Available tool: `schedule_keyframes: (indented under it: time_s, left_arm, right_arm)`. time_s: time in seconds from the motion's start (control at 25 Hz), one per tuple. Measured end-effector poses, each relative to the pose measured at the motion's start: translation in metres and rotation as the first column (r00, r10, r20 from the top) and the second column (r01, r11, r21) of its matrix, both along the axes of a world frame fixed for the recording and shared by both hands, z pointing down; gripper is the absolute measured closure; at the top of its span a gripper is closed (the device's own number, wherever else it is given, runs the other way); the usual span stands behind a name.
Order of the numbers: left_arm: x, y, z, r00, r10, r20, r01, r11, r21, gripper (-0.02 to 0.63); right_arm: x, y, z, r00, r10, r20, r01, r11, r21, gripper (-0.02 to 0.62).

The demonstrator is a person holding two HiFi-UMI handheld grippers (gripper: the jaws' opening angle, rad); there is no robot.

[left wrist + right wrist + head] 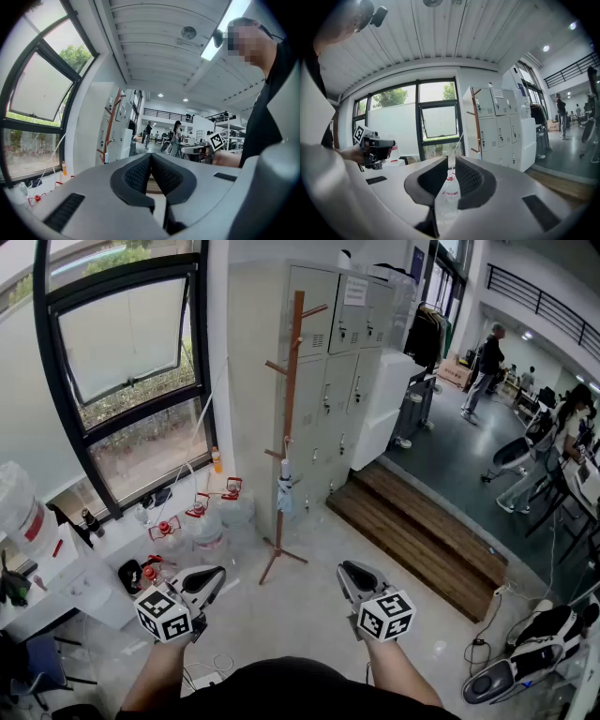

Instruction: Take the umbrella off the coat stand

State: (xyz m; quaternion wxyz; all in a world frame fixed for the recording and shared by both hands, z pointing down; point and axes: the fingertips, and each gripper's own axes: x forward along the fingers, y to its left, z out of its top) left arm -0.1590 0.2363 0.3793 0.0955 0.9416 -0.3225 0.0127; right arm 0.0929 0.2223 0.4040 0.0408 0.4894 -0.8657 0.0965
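Observation:
The wooden coat stand rises in front of the grey lockers, a few steps ahead of me. A small folded pale umbrella hangs from a low peg on it. My left gripper and right gripper are held low in front of me, well short of the stand and touching nothing. The left gripper has its pads together at the tip, with nothing between them; the stand and umbrella show far off at its left. The right gripper is a little open and empty; the stand is to its right.
Grey lockers and a white cabinet stand behind the coat stand. Water jugs with red handles sit on the floor by the window. A wooden step runs to the right. People stand far off.

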Motion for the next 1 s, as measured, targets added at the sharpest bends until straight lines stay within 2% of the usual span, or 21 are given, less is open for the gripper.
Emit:
schedule_keyframes:
  time_s: [0.32,0.6,1.0]
  left_arm:
    - [0.008,-0.001,0.000,0.999,0.037,0.018,-0.037,0.999,0.007,0.584]
    - [0.000,0.000,-0.002,0.999,0.036,0.011,-0.037,0.999,0.007,0.584]
    - [-0.003,-0.001,0.001,1.000,0.025,-0.008,-0.025,1.000,0.012,0.584]
  right_arm:
    - [0.000,-0.004,0.000,1.000,0.016,-0.012,-0.016,1.000,-0.003,0.543]
    - [-0.006,0.001,0.002,0.999,0.017,0.030,-0.016,1.000,-0.014,0.549]
    - [-0.018,-0.002,0.013,1.000,-0.007,0.010,0.007,0.999,-0.031,0.566]
